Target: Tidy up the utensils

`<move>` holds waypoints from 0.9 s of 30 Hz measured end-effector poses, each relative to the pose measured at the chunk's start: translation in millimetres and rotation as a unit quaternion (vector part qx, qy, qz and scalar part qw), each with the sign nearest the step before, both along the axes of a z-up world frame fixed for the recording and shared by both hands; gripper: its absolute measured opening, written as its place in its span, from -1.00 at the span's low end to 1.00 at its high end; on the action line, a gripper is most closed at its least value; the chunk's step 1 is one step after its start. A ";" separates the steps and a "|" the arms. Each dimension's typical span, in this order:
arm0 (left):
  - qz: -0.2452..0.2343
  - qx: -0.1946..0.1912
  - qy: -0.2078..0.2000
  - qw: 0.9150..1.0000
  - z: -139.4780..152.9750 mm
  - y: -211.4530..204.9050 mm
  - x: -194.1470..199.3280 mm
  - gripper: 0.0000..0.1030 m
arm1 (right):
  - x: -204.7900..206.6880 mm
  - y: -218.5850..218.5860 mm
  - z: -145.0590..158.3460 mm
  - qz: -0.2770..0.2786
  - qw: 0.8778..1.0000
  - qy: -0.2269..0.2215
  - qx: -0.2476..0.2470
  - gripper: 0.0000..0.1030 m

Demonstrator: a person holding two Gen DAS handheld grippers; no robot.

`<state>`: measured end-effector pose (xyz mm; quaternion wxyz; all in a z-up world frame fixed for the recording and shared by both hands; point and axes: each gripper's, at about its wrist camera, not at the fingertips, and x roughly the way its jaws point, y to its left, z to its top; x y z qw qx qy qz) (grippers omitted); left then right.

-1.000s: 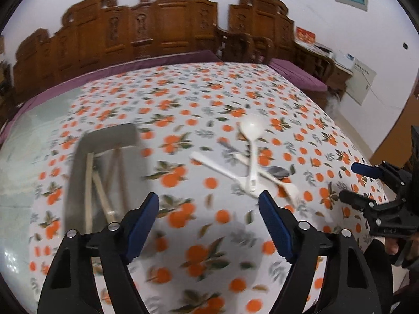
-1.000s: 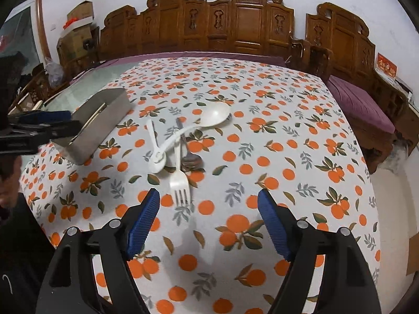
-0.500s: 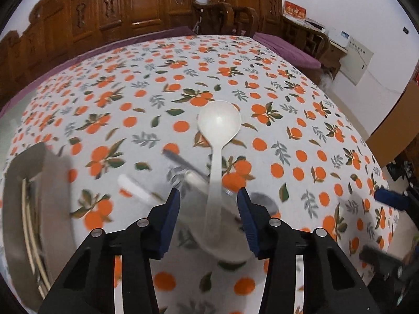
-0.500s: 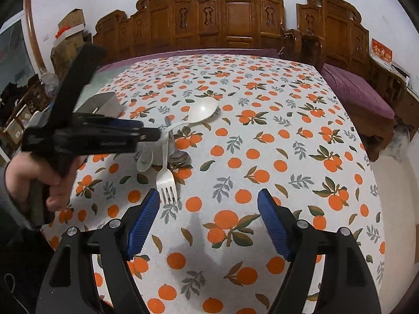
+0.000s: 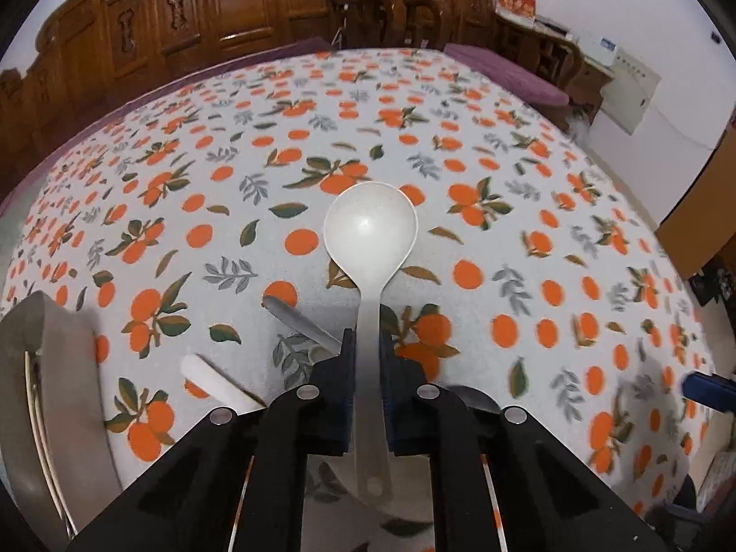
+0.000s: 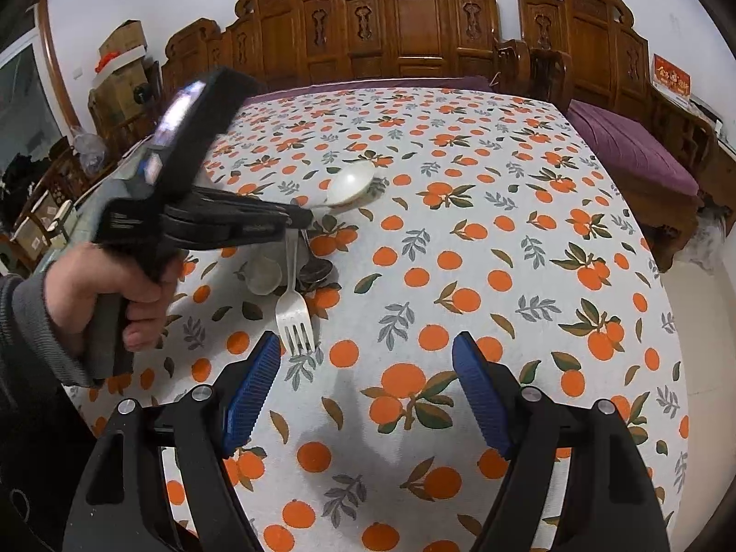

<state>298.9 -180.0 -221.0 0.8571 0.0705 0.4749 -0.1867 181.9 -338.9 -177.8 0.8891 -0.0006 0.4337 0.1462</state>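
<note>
L gripper (image 5: 367,359): your jaws have just been closing – pads now pinch the handle of the white ladle (image 5: 370,230), about mid-handle.
Ladle: bowl points to the far side of the table, handle end w/ hang hole sits near, between the gripper arms.
R gripper (image 6: 365,391): jaws wide apart, nothing between them – hovering over the orange-print tablecloth (image 6: 483,239), near edge.
Fork (image 6: 294,313): metal, tines point near, just left of your R gripper's left pad.
Small white spoon (image 6: 263,276): left of the fork, touching or nearly so.
Dark metal spoon (image 6: 315,271): bowl right of the fork handle, partly under the L gripper.
Tray (image 5: 60,395): grey, far left in the L wrist view, pale chopsticks (image 5: 39,409) inside.
Your L hand (image 6: 110,294): wrapped round the gripper grip, grey sleeve at the wrist.
</note>
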 end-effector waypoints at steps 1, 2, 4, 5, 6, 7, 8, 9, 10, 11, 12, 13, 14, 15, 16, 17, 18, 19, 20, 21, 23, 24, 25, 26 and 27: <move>-0.003 -0.003 -0.003 1.000 3.7 1.1 -3.1 -0.83 | -0.4 0.5 0.0 0.000 1.000 0.000 -0.001 0.54; -0.006 -0.005 -0.011 1.000 11.3 4.6 -10.9 -0.83 | -1.0 1.3 0.3 0.001 1.000 -0.001 -0.001 0.54; -0.011 -0.010 -0.025 1.000 23.0 10.7 -22.7 -0.83 | -1.0 1.9 1.3 0.002 1.000 -0.001 0.000 0.54; -0.011 -0.011 -0.032 0.999 28.4 13.3 -27.5 -0.83 | -1.1 3.1 2.4 0.003 1.000 -0.003 0.000 0.54; -0.011 -0.015 -0.038 0.999 34.6 17.3 -32.8 -0.83 | -0.8 3.6 3.3 0.003 1.000 -0.003 0.000 0.54; -0.010 -0.024 -0.046 0.999 43.0 25.0 -40.5 -0.83 | -0.3 4.6 4.4 0.004 1.000 -0.005 -0.002 0.54; -0.010 -0.029 -0.049 0.998 47.6 29.9 -44.8 -0.83 | 0.6 7.0 5.7 0.005 1.000 -0.007 -0.005 0.54; -0.009 -0.033 -0.051 0.998 52.2 35.3 -49.9 -0.83 | 1.7 8.8 6.9 0.004 1.000 -0.008 -0.006 0.54; -0.009 -0.036 -0.055 0.998 57.0 42.6 -55.9 -0.83 | 2.9 10.1 7.8 0.004 1.000 -0.009 -0.007 0.54; -0.008 -0.036 -0.056 0.998 59.7 47.6 -59.5 -0.83 | 4.3 13.4 9.3 0.006 1.000 -0.010 -0.007 0.54; -0.007 -0.037 -0.057 0.998 62.1 53.1 -63.3 -0.83 | 4.9 16.1 10.9 0.008 1.000 -0.011 -0.009 0.54; -0.007 -0.037 -0.060 0.998 64.4 58.6 -66.8 -0.83 | 6.1 19.7 12.4 0.011 1.000 -0.013 -0.011 0.53; -0.007 -0.036 -0.062 0.997 65.9 62.1 -68.6 -0.83 | 7.8 24.7 14.3 0.015 1.000 -0.015 -0.011 0.53; -0.006 -0.035 -0.065 0.997 67.7 66.4 -71.3 -0.83 | 9.3 28.2 15.5 0.017 1.000 -0.016 -0.009 0.53; -0.004 -0.035 -0.069 0.997 69.9 72.3 -74.4 -0.83 | 11.0 32.5 16.7 0.021 1.000 -0.017 -0.008 0.52; -0.002 -0.036 -0.070 0.997 70.9 75.7 -77.0 -0.83 | 12.8 37.8 17.5 0.026 0.999 -0.018 -0.007 0.48; -0.001 -0.038 -0.072 0.997 72.3 79.9 -79.9 -0.83 | 15.1 44.9 17.5 0.034 0.999 -0.017 -0.006 0.43; 0.001 -0.040 -0.074 0.996 74.0 83.7 -83.0 -0.83 | 17.2 51.3 17.1 0.042 0.999 -0.017 -0.006 0.40; 0.003 -0.043 -0.076 0.996 76.0 89.5 -85.9 -0.83 | 20.1 59.7 15.3 0.053 0.998 -0.016 -0.004 0.38; 0.005 -0.044 -0.078 0.996 77.4 93.5 -87.6 -0.83 | 22.1 65.5 13.8 0.061 0.998 -0.014 -0.004 0.33; 0.009 -0.047 -0.087 0.995 80.8 101.0 -91.2 -0.83 | 28.3 81.2 7.3 0.080 0.997 -0.008 -0.009 0.29; 0.011 -0.049 -0.089 0.995 81.6 103.7 -92.5 -0.83 | 31.3 87.7 4.0 0.088 0.996 -0.005 -0.010 0.26; 0.012 -0.052 -0.091 0.994 82.2 107.2 -93.7 -0.83 | 33.4 93.3 0.9 0.093 0.996 -0.003 -0.012 0.21; 0.013 -0.055 -0.091 0.994 81.8 109.2 -94.4 -0.83 | 36.5 99.1 -2.9 0.099 0.995 0.001 -0.015 0.19; 0.013 -0.057 -0.090 0.994 81.1 111.1 -94.9 -0.83 | 40.5 105.1 -7.6 0.104 0.994 0.005 -0.019 0.18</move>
